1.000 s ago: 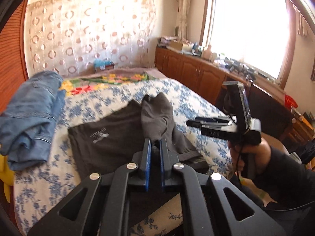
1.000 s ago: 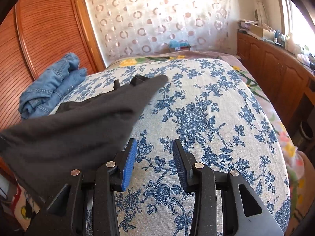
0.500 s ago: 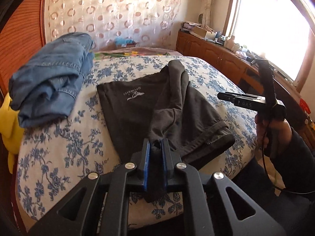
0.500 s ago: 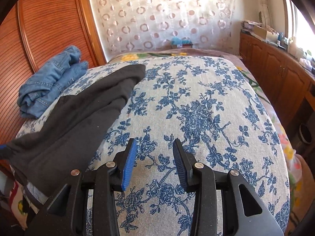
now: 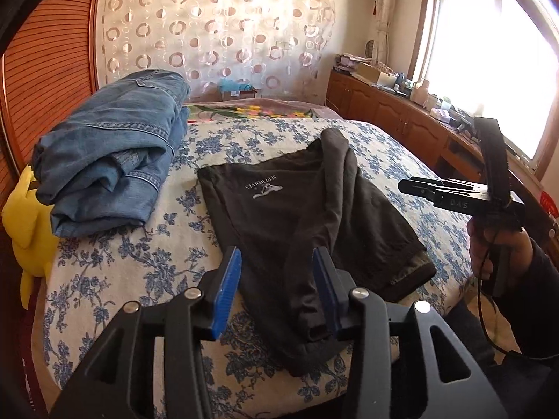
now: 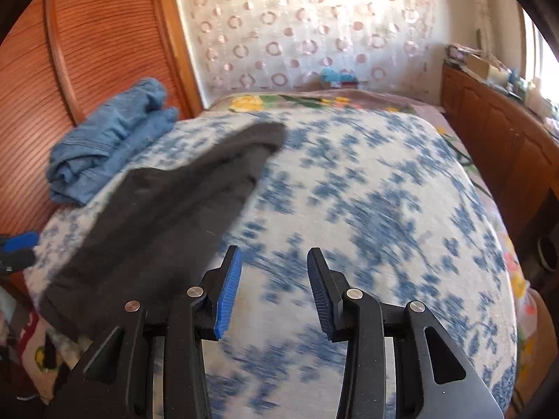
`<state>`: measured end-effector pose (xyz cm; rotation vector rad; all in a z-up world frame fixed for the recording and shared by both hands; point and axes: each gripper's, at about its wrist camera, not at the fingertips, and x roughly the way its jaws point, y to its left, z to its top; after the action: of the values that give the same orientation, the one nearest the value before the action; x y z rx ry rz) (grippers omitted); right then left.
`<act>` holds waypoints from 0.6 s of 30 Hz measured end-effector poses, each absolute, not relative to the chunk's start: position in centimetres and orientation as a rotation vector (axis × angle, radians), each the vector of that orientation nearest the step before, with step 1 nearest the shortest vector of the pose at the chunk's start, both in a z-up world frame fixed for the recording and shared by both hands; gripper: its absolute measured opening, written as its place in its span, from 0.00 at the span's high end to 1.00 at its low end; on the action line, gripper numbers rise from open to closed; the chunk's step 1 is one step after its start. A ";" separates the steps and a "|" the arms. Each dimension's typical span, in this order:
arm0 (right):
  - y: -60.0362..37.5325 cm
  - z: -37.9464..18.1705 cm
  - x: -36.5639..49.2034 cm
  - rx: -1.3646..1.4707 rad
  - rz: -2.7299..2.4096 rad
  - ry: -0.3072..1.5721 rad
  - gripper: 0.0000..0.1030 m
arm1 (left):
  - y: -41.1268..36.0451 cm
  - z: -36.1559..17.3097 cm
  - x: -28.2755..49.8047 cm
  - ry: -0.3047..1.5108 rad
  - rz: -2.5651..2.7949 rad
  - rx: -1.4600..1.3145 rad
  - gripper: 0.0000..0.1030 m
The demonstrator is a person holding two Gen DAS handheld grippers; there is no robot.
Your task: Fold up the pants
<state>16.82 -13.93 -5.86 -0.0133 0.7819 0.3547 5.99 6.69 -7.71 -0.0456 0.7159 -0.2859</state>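
Observation:
The dark grey pants (image 5: 300,209) lie on the flowered bedspread (image 5: 115,279), one leg laid over the other and a pale logo facing up. My left gripper (image 5: 276,289) hovers at their near end. Its jaws are opening, the blue pads (image 5: 227,293) stand apart from the cloth, and the fabric lies loose between and below them. My right gripper (image 5: 415,186) is held in a hand at the right, off the bed's side. In the right wrist view this gripper (image 6: 274,289) is open over bare bedspread (image 6: 367,209), with the pants (image 6: 157,216) to its left.
Folded blue jeans (image 5: 111,160) are stacked at the bed's left, beside a yellow plush toy (image 5: 24,223). A wooden slatted panel (image 6: 87,52) backs that side. Low wooden cabinets (image 5: 401,122) with clutter run under the window at the right.
My left gripper came down toward the bed shut on the pant leg, then spread its jaws and let the cloth drop. The lifted leg now lies flat. The right wrist view has shifted slightly and blurred.

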 end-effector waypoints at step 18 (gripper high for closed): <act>-3.1 -5.8 21.9 -0.101 0.421 0.878 0.48 | 8.8 -9.2 7.2 0.724 -0.231 -0.061 0.60</act>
<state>21.93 -3.10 -5.83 -0.1015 0.8778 0.4212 7.17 8.78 -9.23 -0.0612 0.7236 -0.2314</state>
